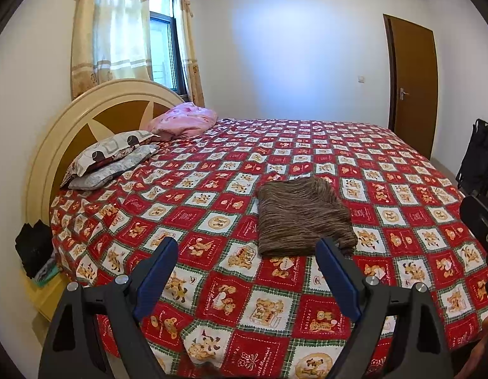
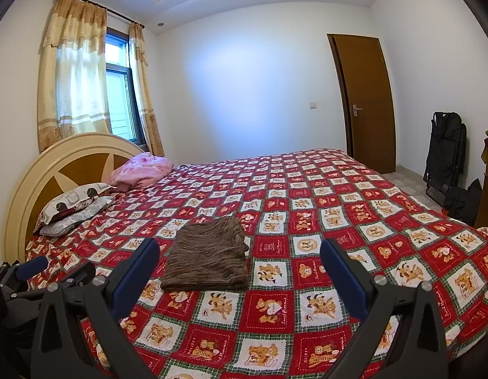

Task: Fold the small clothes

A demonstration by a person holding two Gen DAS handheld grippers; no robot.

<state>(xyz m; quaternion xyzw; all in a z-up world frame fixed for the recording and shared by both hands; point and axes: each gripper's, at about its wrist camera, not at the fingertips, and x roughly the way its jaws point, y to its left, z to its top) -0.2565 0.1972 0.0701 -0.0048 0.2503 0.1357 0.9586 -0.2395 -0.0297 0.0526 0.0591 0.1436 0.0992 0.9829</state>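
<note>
Garment: folded brown knit (image 1: 302, 216) near the bed (image 1: 417, 221) near edge, open quilt all round.
Writing: "HOLIDAY" on quilt squares.
Left gripper (image 1: 247, 252): spread wide, empty.
Right gripper (image 2: 240, 252): spread wide, empty.

Pretty clearly a bedroom in someone's home; there's a big bed (image 2: 386, 246) with a red teddy-bear patchwork cover, a rounded cream headboard (image 2: 63, 161), stacked pillows (image 2: 76, 202) and a bundled pink quilt (image 2: 142, 170) by it; floral curtains (image 2: 73, 72) hang at a window (image 2: 120, 94), a brown wooden door (image 2: 367, 101) sits in plain white walls, recessed lights dot the ceiling.
</note>
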